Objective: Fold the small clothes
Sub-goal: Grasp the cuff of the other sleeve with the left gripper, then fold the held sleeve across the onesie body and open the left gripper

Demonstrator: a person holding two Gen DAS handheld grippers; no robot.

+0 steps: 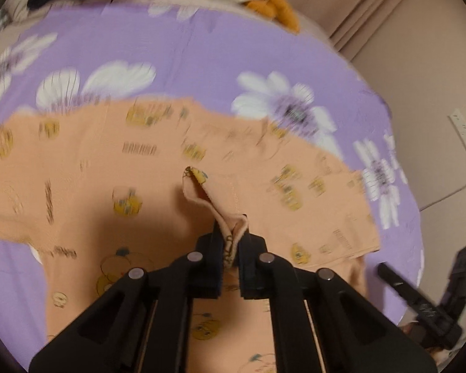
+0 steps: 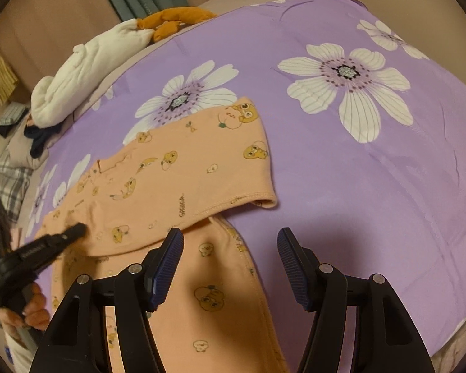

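Already one fold lies across the peach garment (image 2: 183,183) on the purple bedsheet (image 2: 357,186); your left gripper (image 1: 231,248) pinches its edge, your right gripper (image 2: 230,267) hangs apart. More folding remains, I judge.

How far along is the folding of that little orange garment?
Early to midway, I'd guess. Done: one part of the orange garment already lies folded across another on the purple sheet. In hand: the left gripper is shut on a pinch of its fabric. The right gripper is open, holding nothing. Left: the remaining folds; the garment is still spread wide, not a compact bundle.
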